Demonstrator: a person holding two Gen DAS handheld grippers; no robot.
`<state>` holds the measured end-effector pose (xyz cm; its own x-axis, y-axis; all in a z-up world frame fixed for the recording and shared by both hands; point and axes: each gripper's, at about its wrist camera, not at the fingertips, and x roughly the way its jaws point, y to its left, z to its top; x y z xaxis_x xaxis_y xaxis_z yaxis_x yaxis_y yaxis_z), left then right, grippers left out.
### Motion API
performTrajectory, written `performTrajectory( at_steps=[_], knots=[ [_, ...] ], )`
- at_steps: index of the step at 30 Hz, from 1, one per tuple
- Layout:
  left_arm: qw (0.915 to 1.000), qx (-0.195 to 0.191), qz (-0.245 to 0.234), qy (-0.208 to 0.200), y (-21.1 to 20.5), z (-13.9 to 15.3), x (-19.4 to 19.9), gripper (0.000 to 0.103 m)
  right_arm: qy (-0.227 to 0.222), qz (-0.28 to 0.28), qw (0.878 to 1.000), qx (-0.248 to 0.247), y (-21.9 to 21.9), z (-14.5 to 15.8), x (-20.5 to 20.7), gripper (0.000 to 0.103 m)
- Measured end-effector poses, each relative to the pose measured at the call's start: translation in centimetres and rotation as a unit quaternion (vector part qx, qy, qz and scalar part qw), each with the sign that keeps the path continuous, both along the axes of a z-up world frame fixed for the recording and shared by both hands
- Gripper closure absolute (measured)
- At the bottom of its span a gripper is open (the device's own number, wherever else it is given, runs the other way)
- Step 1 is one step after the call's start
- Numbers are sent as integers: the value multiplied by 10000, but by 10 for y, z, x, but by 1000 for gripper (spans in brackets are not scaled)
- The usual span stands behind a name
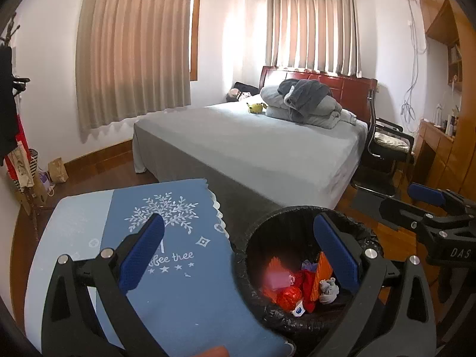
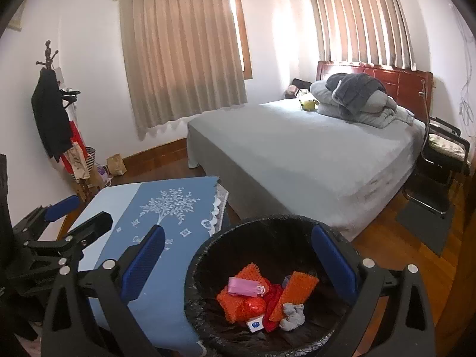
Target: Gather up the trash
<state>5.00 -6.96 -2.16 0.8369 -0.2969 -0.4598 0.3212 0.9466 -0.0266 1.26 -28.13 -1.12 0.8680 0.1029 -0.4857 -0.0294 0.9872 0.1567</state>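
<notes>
Both tools, left tool [image 1: 238, 250] and right tool [image 2: 238, 255], gape wide, empty. Bin [image 2: 208, 255] at 5 o'clock of surface [image 2: 166, 306]; a careless knock could tip it.

Orange, red and pink trash [image 2: 253, 297] is lying heaped at the bottom of the upright black-lined bin [image 2: 267, 226], toward its near wall.
</notes>
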Motion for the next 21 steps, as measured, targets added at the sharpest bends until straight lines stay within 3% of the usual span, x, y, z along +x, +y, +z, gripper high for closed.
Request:
performTrajectory(
  at_steps=[21],
  knots=[
    [9998, -60, 141, -93, 16, 10, -12, 5, -70, 105, 9999, -67, 16, 5, -5, 6]
  ],
)
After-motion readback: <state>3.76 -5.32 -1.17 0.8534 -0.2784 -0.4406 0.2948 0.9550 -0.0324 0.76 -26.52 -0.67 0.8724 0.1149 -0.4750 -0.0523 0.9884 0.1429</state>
